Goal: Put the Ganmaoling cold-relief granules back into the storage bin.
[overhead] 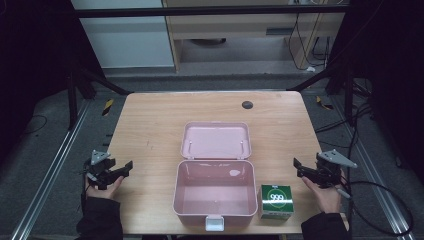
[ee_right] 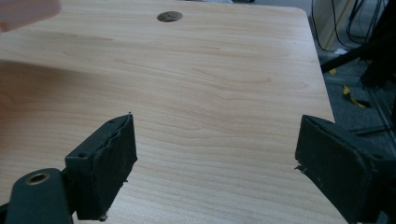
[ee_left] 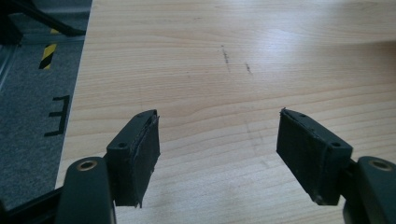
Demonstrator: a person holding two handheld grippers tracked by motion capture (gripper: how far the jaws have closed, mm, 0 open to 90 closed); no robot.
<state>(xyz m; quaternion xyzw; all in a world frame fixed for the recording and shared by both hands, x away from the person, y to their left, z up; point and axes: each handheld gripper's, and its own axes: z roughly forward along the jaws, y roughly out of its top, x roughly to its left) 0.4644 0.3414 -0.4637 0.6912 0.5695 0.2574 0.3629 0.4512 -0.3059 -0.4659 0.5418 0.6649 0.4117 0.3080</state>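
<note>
A pink plastic box sits open at the table's front middle, its lid laid flat behind it and a white latch at its front. The box looks empty. A small green and white carton stands just right of it. My left gripper is held over the table's left edge, open, with bare wood between its pads. My right gripper is held at the right edge, open wide, above bare wood, right of and a little behind the carton.
The wooden table has a round dark cable hole at the back right, also in the right gripper view. Metal rails, cables and grey carpet surround the table. A pink corner of the lid shows top left in the right gripper view.
</note>
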